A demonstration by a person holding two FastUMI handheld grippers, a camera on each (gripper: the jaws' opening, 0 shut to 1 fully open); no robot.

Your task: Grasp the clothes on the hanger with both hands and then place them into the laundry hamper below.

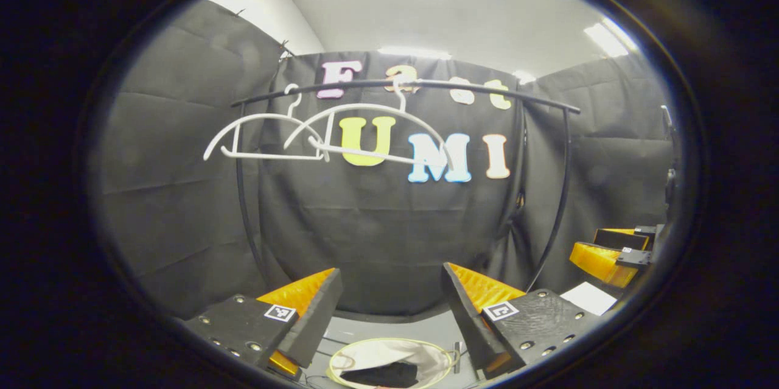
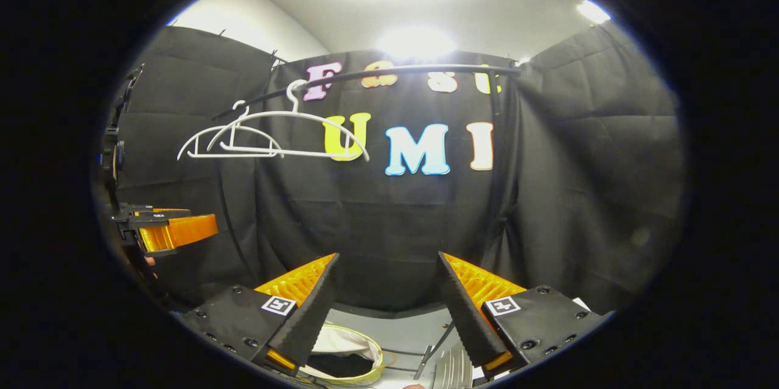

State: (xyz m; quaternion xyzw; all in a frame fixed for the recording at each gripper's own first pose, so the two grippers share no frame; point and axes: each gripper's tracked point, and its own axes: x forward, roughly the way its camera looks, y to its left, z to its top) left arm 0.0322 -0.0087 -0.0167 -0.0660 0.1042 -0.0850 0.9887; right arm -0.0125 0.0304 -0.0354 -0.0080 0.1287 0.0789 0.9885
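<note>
Two bare white hangers hang from the black rail; the right gripper view has the hangers at upper left. The laundry hamper, white-lined with a yellow rim, stands below with a dark garment lying in it. In the right gripper view the hamper sits low, behind my left-hand finger. My left gripper is open above the hamper, holding nothing. My right gripper is open and holds nothing too; it also appears at the far right of the left gripper view.
The rail's curved black posts run down to a grey floor. A white sheet lies on the floor at right. Thin metal bars stand beside the hamper. Black cloth walls close in on all sides.
</note>
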